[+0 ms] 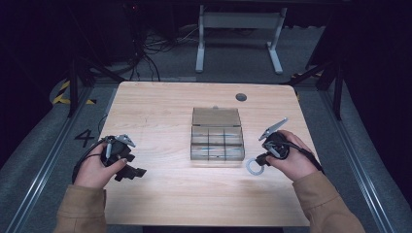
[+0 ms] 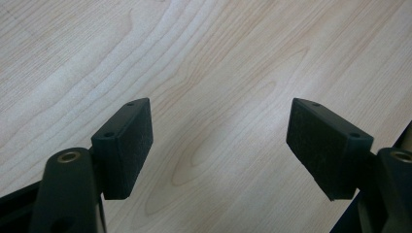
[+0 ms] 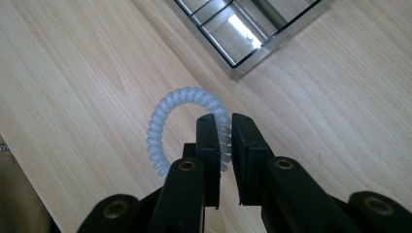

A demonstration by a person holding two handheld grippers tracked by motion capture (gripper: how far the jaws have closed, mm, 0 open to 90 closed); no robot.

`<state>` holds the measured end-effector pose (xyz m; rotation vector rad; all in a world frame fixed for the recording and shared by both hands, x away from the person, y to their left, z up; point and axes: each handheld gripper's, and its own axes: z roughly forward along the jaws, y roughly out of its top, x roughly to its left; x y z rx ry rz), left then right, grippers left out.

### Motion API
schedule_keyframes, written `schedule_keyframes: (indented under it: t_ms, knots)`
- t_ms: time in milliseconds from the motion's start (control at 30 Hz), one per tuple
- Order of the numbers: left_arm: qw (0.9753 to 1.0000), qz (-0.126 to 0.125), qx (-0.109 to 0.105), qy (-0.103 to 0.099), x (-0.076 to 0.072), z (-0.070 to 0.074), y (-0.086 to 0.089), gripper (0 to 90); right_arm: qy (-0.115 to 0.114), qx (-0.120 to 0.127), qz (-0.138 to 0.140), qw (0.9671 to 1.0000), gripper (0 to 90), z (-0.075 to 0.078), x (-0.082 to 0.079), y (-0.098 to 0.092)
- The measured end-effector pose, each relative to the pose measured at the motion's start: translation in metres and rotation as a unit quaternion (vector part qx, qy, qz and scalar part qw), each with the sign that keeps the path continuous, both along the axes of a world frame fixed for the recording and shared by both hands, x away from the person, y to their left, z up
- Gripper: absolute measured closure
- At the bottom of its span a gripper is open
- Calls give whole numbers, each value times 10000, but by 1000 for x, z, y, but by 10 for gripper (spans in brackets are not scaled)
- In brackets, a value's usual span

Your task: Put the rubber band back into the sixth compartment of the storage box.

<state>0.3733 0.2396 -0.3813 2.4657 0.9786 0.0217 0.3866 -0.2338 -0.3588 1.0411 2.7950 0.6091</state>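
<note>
The right claw (image 3: 223, 119) is clamped on the coil ring (image 3: 167, 114), near the surface's (image 1: 160, 102) right edge, beside the box (image 1: 216, 141). It looks light and springy; grip one side. The left claw (image 2: 218, 141) is wide apart.

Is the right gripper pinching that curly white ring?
Touching. In the right gripper view, the right gripper has its black jaws closed on the pale spiral plastic ring, one strand squeezed between them.

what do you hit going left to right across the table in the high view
left tool held in the person's left hand → clear plastic compartment box with its lid open → pale blue-white spiral coil ring → right tool shut on the ring, in the person's right hand
</note>
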Motion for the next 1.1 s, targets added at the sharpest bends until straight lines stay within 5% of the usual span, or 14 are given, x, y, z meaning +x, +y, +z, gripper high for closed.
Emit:
schedule_keyframes:
  t_ms: [533, 1100]
  knots:
    - [10000, 1, 11, 12, 0, -1, 1, 259, -119, -50, -38, 9999, 832, 16, 17, 1]
    - [9999, 109, 7, 23, -6, -3, 9, 258, -107, -285, 272, 9992, 832, 28, 52, 38]
